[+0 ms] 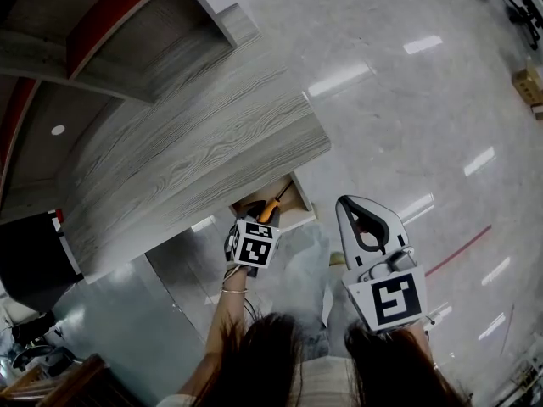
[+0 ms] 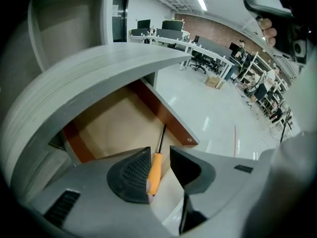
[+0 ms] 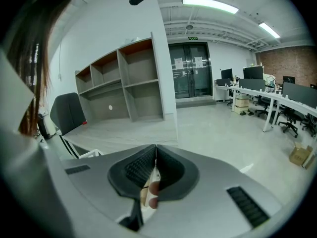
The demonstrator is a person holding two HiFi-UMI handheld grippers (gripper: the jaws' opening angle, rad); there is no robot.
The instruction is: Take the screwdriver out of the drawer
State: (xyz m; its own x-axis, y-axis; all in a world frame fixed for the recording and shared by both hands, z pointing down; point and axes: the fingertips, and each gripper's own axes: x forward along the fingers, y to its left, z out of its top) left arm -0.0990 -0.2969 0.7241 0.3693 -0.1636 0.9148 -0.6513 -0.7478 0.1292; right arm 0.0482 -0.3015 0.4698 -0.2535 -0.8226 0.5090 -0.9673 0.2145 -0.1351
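Observation:
A screwdriver with an orange handle and a black shaft lies in the open drawer under the grey wooden desk. In the left gripper view the orange handle shows in the gap between the jaws, close to the left pad, and the shaft points toward the drawer's brown side wall. My left gripper is open and points steeply down into the drawer. My right gripper hangs in the air to the right of the drawer, its jaws shut with nothing between them.
An open shelf unit stands on the far side of the desk, and a black chair is at the left. The glossy floor spreads to the right, with a red line. Office desks and chairs stand far off.

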